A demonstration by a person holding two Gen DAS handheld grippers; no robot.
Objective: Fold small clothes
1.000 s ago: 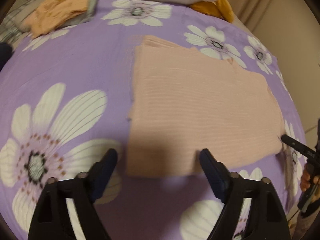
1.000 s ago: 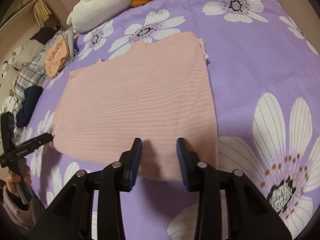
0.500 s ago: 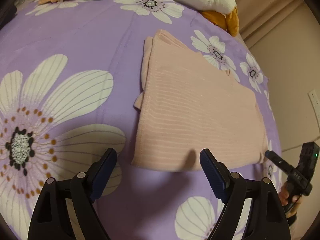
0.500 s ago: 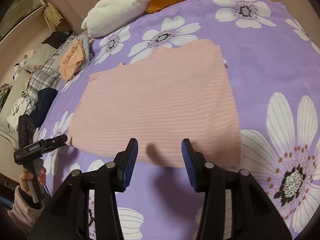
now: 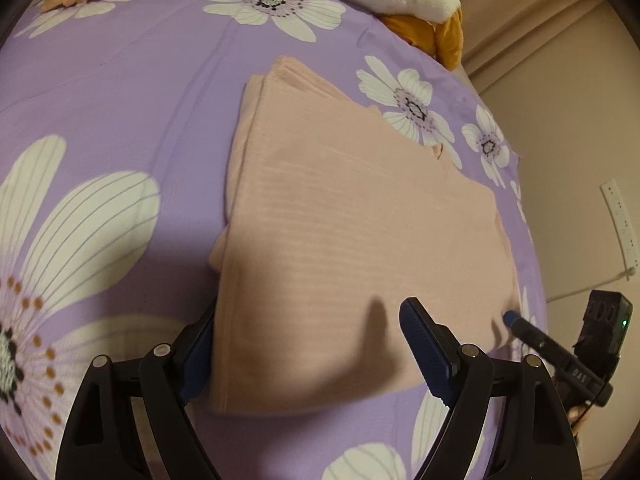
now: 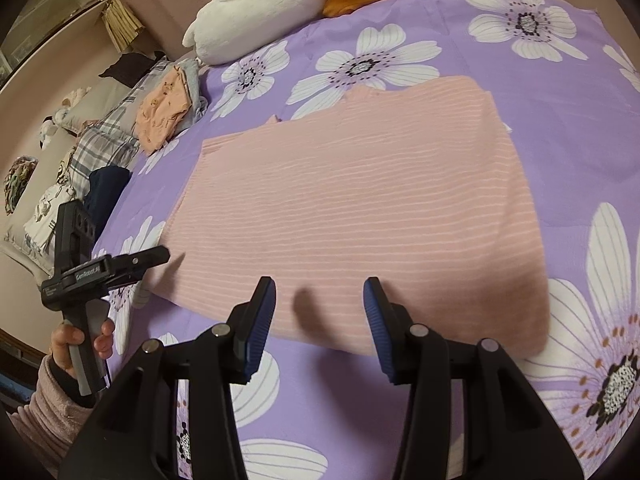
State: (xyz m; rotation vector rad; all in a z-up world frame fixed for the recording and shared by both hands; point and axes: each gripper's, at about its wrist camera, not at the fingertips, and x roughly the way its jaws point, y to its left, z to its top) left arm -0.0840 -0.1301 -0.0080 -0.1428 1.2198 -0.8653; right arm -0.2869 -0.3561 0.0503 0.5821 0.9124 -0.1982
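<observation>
Folded pink garment lying flat on a purple flowered bedspread, directly ahead of both hand-held grippers. Left gripper: jaws spread wide, straddling the garment's near corner; the left finger is partly hidden behind the cloth edge, so contact there cannot be judged, and the right finger stands over the fabric without pinching it. Right gripper: jaws partly apart, having just widened, poised above the garment's near hem with nothing clamped between them; their shadow falls on the cloth. In the right wrist view the left gripper appears at the garment's left corner, held by a hand in a pink sleeve cut off by the lens edge. Beyond the garment: a white-and-orange plush toy, partly cropped, and a stack of folded clothes, too small to identify piece by piece.
</observation>
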